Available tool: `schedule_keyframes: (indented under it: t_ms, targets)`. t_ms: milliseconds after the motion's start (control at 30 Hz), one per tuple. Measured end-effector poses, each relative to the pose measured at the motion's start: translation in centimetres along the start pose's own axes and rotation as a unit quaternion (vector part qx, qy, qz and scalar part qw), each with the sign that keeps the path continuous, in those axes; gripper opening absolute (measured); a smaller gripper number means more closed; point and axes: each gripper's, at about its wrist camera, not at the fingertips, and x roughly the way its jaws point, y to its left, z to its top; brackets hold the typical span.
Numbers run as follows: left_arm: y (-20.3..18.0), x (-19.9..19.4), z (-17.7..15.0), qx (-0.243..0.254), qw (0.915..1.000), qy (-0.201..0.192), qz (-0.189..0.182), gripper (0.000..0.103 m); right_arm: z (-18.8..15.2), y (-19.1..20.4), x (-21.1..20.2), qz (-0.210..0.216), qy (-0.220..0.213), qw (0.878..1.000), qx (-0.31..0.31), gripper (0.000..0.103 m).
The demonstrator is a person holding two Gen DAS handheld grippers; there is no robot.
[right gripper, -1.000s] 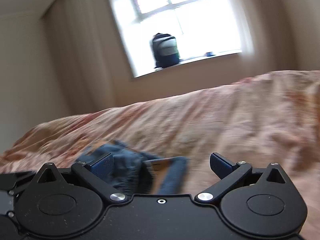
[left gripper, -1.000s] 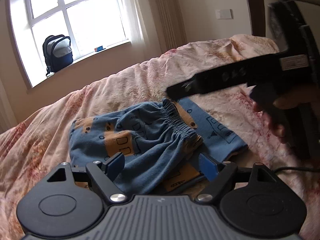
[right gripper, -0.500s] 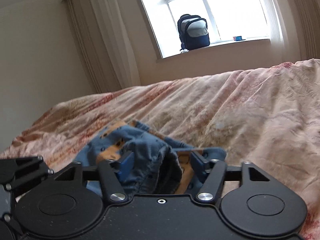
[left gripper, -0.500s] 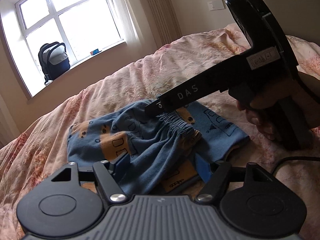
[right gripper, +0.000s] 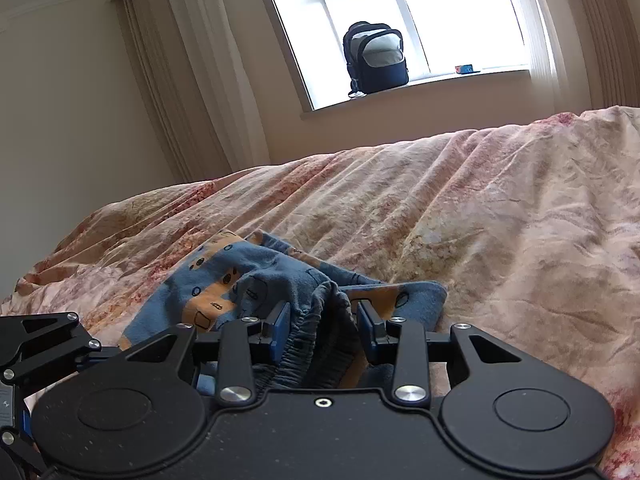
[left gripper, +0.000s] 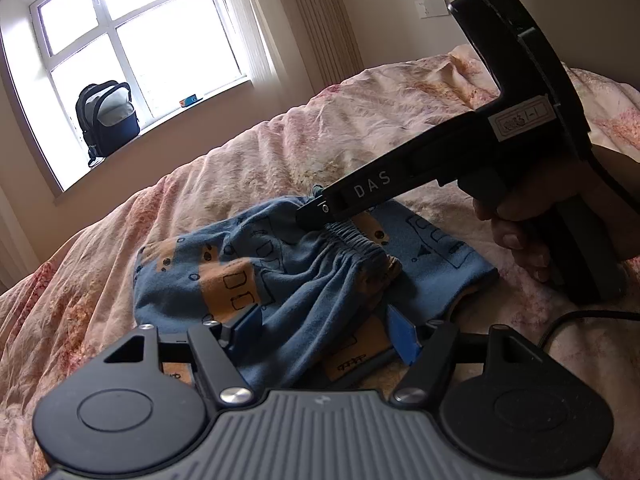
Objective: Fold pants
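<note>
Small blue pants (left gripper: 304, 280) with orange patches lie crumpled on the pink bedspread (left gripper: 280, 152). My left gripper (left gripper: 326, 330) is half closed, its blue pads (left gripper: 402, 338) on either side of a fold of the pants' cloth at the near edge. My right gripper (right gripper: 322, 326) has narrowed around the gathered elastic waistband (right gripper: 320, 344), the pads close to the bunched cloth. From the left wrist view the right gripper's finger tips (left gripper: 316, 212) rest on the waistband (left gripper: 356, 240). The pants also show in the right wrist view (right gripper: 248, 280).
A dark backpack (left gripper: 106, 118) stands on the window sill (left gripper: 160, 128), also seen in the right wrist view (right gripper: 376, 58). A black cable (left gripper: 584, 320) lies on the bed at the right. Curtains (right gripper: 188, 92) hang beside the window.
The right gripper came down onto the waistband and its jaws narrowed around it. The left gripper's jaws narrowed around the near fold of the pants.
</note>
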Motion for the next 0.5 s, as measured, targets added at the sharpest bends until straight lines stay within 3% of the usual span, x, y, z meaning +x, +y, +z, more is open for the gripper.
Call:
schedule_keyframes:
  t_ms: [267, 500]
  targets:
    - [-1.1, 0.0, -0.4, 0.061, 0.9972, 0.009, 0.043, 0.079, -0.1, -0.3, -0.1, 0.001, 0.000, 1.000, 0.007, 0.041]
    - [-3.3, 0.1, -0.5, 0.154, 0.9851, -0.012, 0.076, 0.064, -0.1, -0.3, -0.1, 0.004, 0.000, 1.000, 0.007, 0.041]
